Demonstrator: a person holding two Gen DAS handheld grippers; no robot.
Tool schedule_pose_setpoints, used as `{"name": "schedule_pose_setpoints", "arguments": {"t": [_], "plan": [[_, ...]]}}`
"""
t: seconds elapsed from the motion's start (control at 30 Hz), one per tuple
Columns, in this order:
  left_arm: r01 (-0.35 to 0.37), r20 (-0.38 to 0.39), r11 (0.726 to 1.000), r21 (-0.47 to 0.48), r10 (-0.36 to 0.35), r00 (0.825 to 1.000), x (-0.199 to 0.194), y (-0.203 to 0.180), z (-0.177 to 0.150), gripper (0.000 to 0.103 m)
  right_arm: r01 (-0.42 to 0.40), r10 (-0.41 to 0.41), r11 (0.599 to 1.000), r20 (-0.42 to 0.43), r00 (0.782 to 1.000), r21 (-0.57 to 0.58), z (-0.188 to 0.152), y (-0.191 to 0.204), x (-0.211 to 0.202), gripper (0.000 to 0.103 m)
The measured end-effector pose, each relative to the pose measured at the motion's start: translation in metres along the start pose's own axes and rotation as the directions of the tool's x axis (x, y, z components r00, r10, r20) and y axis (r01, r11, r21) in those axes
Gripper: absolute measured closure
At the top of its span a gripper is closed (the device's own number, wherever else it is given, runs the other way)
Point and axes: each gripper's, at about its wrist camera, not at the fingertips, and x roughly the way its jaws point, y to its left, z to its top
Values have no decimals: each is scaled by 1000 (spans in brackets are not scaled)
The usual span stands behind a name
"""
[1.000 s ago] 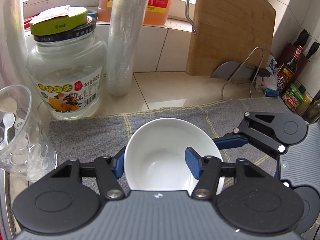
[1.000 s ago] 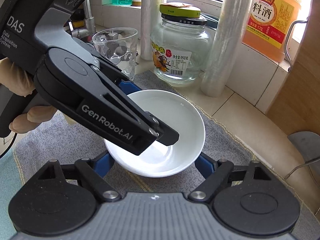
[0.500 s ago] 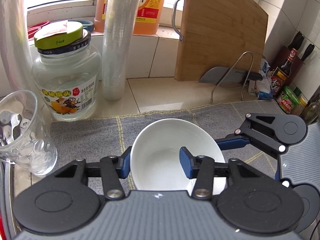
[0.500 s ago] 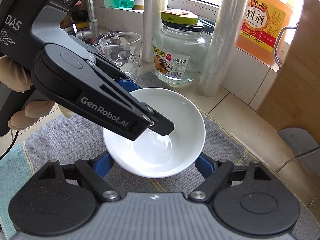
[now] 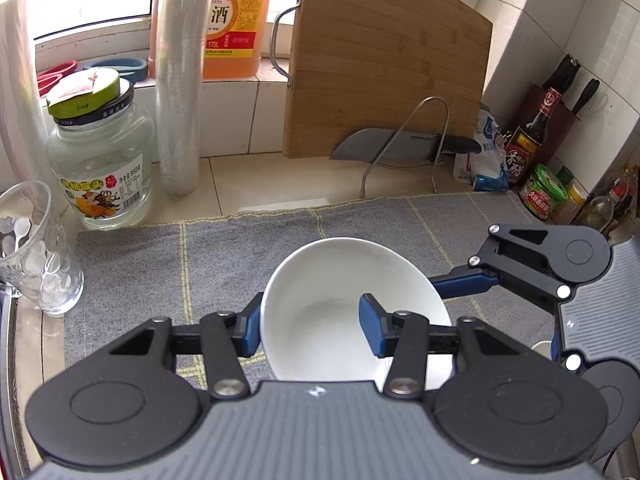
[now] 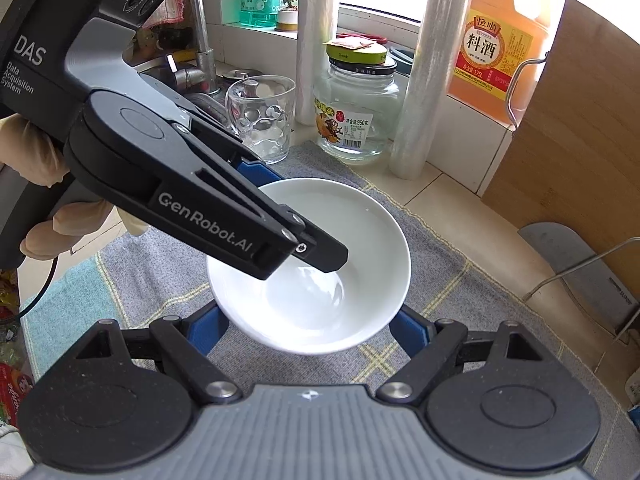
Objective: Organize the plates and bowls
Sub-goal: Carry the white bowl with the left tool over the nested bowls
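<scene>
The white bowl (image 5: 344,300) sits centre frame above the grey mat (image 5: 132,264) on the counter. The left claw (image 5: 310,326) is clenched on its left wall, one pad inside; the right claw (image 6: 308,330) cradles its outside, seemingly gripping.

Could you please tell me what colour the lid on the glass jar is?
Yellow-green, on the clear glass jar's lid; the left wrist view shows it best.

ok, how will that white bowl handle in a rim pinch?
The white bowl looks glazed, so probably slippery against the left tool's pads. Likely rigid and breakable. The one-sided rim grip may let it tilt; the right tool straddles it underneath.
</scene>
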Motion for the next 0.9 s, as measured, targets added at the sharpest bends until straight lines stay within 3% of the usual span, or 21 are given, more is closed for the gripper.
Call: {"name": "schedule_pose_setpoints", "arguments": {"t": [0.9], "plan": [[69,-18,992,101,-67,998,-18,-138,-15,55,40,-42,998,38,998,50,-94,-14,-116,13]]}}
